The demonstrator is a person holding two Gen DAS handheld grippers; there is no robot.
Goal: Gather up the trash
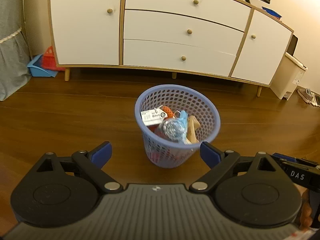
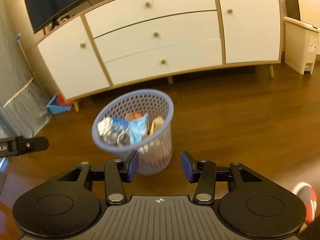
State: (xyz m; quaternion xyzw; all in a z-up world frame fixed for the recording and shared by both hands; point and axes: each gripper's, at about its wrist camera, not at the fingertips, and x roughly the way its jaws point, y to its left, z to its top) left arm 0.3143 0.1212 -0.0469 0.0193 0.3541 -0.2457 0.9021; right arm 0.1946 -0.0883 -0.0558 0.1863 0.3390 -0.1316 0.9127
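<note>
A blue perforated waste basket (image 1: 158,97) (image 2: 112,140) stands on the wooden floor in front of a white sideboard. Inside lie a white labelled card (image 1: 153,116), a crumpled clear and blue plastic wrapper (image 1: 173,129) (image 2: 138,128), an orange piece and a tan piece. My left gripper (image 1: 156,154) hangs open above and just short of the basket, nothing between its blue pads. My right gripper (image 2: 159,166) is also open and empty, held over the basket's near side. The left gripper's black side (image 2: 24,145) shows at the right wrist view's left edge.
The white sideboard (image 1: 84,30) (image 2: 160,46) with wooden knobs spans the back. A blue bin with red cloth (image 1: 43,65) sits at its left foot by a grey curtain (image 1: 11,50). A cream pedal bin (image 2: 302,48) stands at the right, shoes (image 1: 308,97) beside it.
</note>
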